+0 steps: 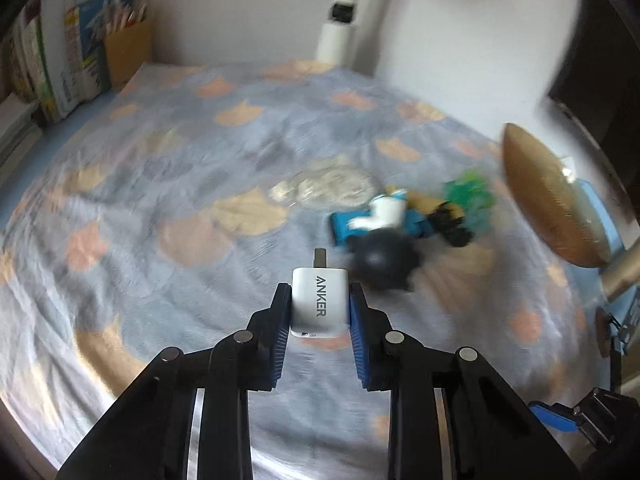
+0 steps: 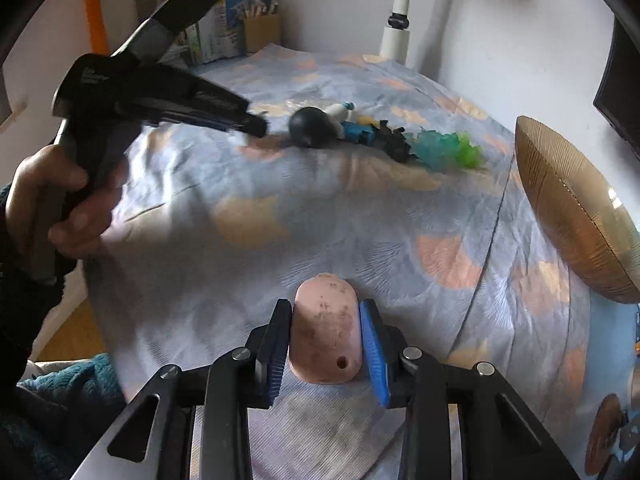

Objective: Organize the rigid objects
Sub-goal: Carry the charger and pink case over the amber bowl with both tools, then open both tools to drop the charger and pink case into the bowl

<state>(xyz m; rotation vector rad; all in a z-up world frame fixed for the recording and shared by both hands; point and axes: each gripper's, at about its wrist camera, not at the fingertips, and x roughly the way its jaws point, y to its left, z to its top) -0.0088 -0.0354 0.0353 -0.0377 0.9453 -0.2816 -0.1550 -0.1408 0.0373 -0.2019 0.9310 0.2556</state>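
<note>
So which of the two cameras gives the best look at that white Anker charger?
The left wrist view. There the white charger sits sharp and close between the left gripper fingers, its ANKER lettering readable and its prongs pointing away. In the right wrist view the left gripper is blurred, and the charger cannot be made out.

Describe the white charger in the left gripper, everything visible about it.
The white charger is a small, smooth, rounded-corner plastic block with grey "ANKER" lettering running along its top face. A dark metal prong sticks out of its far end, pointing away from the camera. The left gripper clamps it by its two sides, pads pressed against them. It appears held above the patterned bedspread; nothing else touches it.
</note>
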